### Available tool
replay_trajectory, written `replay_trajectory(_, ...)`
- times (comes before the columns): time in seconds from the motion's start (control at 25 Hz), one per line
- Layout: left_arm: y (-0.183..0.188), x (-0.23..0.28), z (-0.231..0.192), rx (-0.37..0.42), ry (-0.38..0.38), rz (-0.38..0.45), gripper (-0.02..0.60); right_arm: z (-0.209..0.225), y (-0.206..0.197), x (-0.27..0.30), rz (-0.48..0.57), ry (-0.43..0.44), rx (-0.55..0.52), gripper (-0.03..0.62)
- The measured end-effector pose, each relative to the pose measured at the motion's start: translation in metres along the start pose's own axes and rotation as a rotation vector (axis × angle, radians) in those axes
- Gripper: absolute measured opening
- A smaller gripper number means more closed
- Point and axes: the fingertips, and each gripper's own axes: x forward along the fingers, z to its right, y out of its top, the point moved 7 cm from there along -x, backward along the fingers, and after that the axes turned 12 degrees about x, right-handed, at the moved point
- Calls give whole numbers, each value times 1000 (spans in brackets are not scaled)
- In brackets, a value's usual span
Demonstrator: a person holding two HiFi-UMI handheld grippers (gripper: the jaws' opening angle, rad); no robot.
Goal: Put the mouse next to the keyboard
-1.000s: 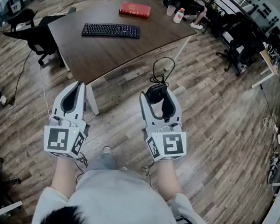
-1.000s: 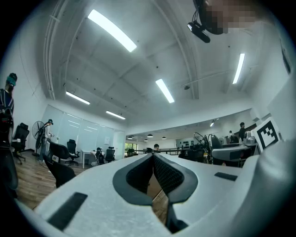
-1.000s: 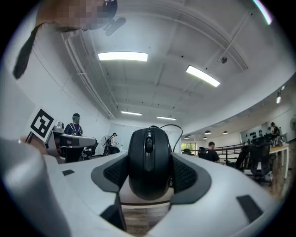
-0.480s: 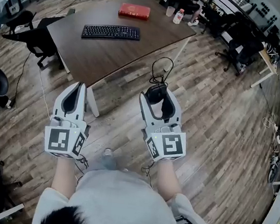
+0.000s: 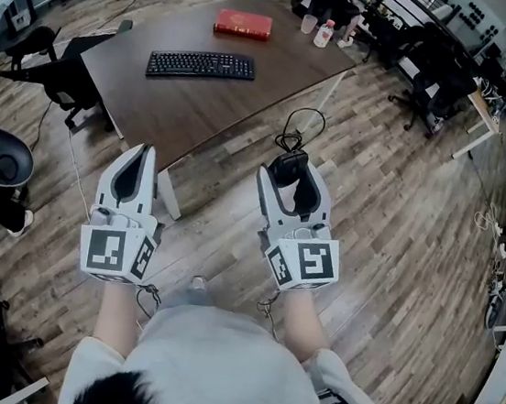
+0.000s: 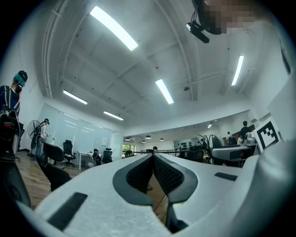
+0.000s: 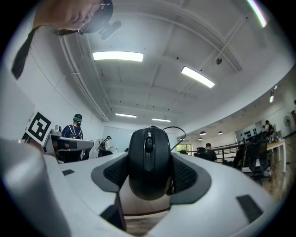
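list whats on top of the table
On the table: a keyboard, a red book, a cup and a bottle. Anything under them is covered.

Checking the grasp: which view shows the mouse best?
Right gripper view: the mouse fills the centre, wheel visible, clamped in the right claw. Head view shows it small, from above, between the jaws. Left gripper view doesn't show it.
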Motion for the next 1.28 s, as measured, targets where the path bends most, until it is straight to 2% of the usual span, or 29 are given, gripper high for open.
replay_trajectory(0.12, -4, 13, -12, -2, -9, 10, 11, 1, -1, 16, 17, -3, 14, 245)
replay_trajectory(0.36, -14, 32, -27, -3, -37, 27, 11, 0, -7, 35, 5, -70, -64, 245)
replay_trajectory(0.68, -24, 60, -37, -20, -34, 45, 11, 19, -12, 54, -9, -115, -21, 245)
replay_trajectory(0.96, -35, 102, -38, -3, -11, 37, 11, 50, -20, 91, -12, -95, -42, 245)
replay_trajectory(1.28, -37, 174, -34, 11, 28, 50, 11, 105, -13, 149, -5, -50, -40, 245)
